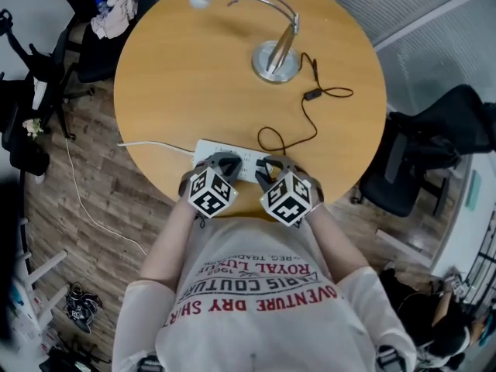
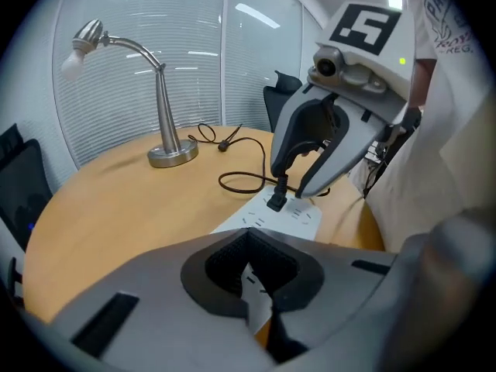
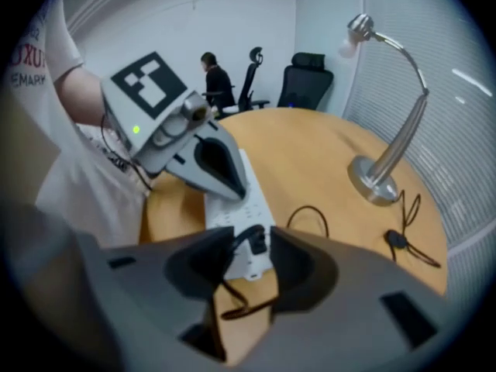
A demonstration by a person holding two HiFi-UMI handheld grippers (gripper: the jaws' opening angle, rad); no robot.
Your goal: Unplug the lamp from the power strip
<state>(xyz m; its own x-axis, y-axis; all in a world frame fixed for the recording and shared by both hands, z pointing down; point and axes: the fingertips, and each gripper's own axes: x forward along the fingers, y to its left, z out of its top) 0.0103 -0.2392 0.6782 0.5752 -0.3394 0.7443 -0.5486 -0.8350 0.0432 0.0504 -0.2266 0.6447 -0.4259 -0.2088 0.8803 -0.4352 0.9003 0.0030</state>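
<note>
A white power strip (image 1: 246,155) lies at the near edge of the round wooden table (image 1: 178,76). The silver desk lamp (image 1: 275,59) stands at the far side. Its black cord (image 1: 306,134) loops back to a black plug (image 2: 277,200) seated in the strip. My right gripper (image 1: 267,166) is open, its jaws either side of the plug (image 3: 256,239) without pressing it. My left gripper (image 1: 221,163) is on the strip's left part, jaws together, with the white strip (image 2: 252,281) pinched between them.
A white cable (image 1: 147,144) runs from the strip off the table's left edge to the floor. Black office chairs stand at the right (image 1: 418,161) and the far left (image 1: 85,37). A person (image 3: 217,84) sits far behind the table.
</note>
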